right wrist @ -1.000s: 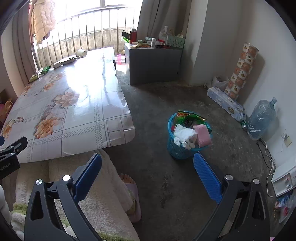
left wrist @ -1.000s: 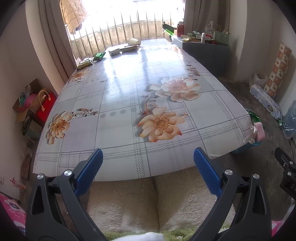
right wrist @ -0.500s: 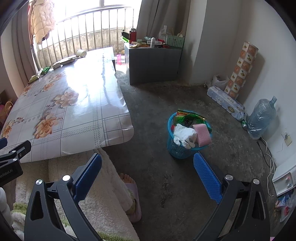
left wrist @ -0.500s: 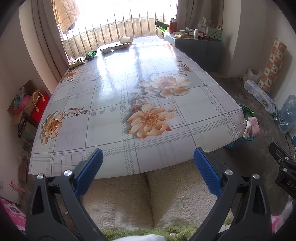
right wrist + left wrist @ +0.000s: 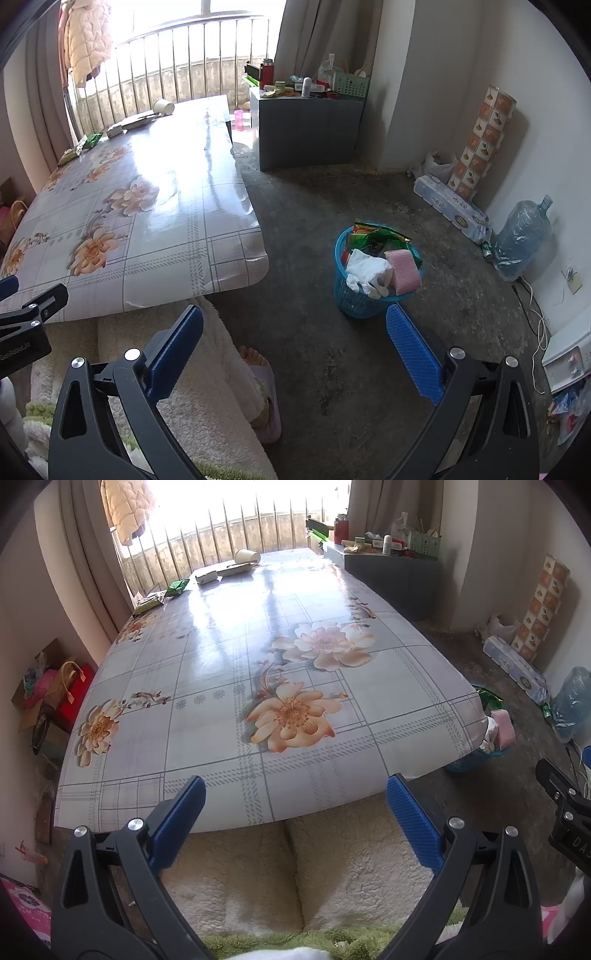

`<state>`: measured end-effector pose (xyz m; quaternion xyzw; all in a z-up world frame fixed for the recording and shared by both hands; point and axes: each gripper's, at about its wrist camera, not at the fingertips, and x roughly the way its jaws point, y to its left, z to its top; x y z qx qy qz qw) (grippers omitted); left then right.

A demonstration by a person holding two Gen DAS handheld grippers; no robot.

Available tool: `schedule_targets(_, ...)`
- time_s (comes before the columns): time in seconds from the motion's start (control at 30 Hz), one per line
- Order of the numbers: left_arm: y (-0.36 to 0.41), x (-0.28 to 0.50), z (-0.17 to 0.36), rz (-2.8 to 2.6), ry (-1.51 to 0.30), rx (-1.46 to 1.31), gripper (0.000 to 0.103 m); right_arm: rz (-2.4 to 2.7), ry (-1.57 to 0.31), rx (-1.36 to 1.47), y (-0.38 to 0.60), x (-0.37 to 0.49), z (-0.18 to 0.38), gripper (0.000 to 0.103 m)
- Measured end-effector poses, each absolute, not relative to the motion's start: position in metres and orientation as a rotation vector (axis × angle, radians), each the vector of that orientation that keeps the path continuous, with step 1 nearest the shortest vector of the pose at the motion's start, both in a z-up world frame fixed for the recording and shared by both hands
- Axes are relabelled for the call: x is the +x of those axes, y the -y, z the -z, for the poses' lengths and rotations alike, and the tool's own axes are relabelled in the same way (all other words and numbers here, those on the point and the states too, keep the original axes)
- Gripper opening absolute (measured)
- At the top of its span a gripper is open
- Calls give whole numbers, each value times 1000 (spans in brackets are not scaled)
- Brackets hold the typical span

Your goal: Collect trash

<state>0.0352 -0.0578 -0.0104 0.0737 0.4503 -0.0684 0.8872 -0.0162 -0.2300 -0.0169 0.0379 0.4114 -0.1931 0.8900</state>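
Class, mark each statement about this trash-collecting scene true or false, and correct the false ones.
1. Both grippers, left gripper and right gripper, are open and empty. True.
2. The white paper cup stands upright at the table's near edge. False: it lies on its side at the far end.
3. The blue plastic basket on the floor is empty. False: it holds wrappers, white cloth and a pink sponge.
4. Green snack wrappers lie near the far left corner of the floral tablecloth. True.

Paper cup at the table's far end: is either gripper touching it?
Apart. In the left wrist view the paper cup lies far beyond the open left gripper; the right gripper hangs over floor.
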Motion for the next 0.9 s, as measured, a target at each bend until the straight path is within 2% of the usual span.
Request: schedule_targets(0.9,59,36,10,145,-934,157,94,405,-849,76,230,-17,14,97)
